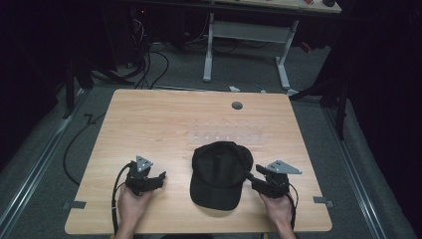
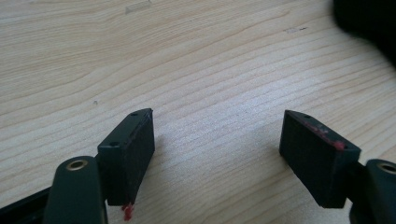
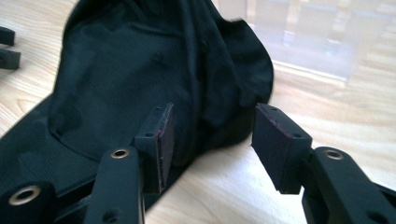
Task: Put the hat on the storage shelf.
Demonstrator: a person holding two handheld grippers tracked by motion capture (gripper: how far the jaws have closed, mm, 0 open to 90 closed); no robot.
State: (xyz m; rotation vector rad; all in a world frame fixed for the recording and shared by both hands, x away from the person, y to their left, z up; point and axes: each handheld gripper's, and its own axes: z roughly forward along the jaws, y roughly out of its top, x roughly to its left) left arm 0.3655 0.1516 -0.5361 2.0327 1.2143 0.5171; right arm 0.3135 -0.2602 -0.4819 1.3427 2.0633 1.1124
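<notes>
A black cap [image 1: 219, 172] lies on the wooden table [image 1: 149, 119], its brim toward the front edge. My right gripper [image 1: 250, 175] sits at the cap's right side, held in a hand. In the right gripper view its jaws stand open [image 3: 215, 112], with the cap's crown [image 3: 140, 70] just beyond them and a fold of fabric by the left pad; no pad presses on it. My left gripper [image 1: 159, 178] rests left of the cap, apart from it. Its jaws are open [image 2: 218, 119] over bare wood, and the cap's edge [image 2: 369, 23] shows dark at the upper right.
A clear plastic piece [image 1: 226, 137] lies flat just behind the cap, also seen as a clear plastic piece [image 3: 303, 32] beyond the right jaws. A round grommet hole [image 1: 237, 105] sits near the table's far edge. Cables trail on the floor to the left.
</notes>
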